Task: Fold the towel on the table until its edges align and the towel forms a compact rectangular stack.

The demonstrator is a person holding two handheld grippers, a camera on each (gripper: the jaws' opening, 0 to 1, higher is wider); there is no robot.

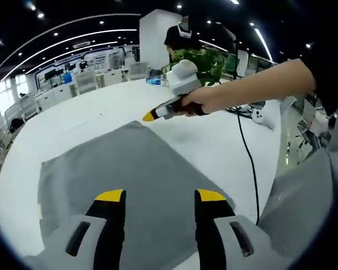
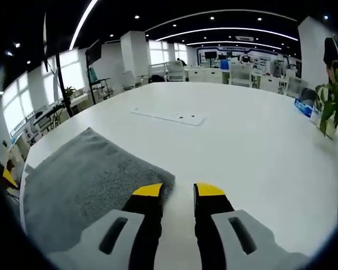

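A grey towel is lying spread flat on a white table, one corner pointing toward 12 o'clock in the left gripper view. The left gripper is hovering over the cloth at 6 o'clock, its yellow-tipped jaws standing apart with nothing between them. Coming in from 3 o'clock, a person's bare forearm is stretching level across the table, the hand wrapping around the right gripper, whose yellow tip is pointing down at the towel's far corner; from here its jaws cannot be told open or closed. In the right gripper view, the right gripper is showing its jaws apart, the left one sitting just at the towel corner. A black cable is trailing over the table near 4 o'clock.
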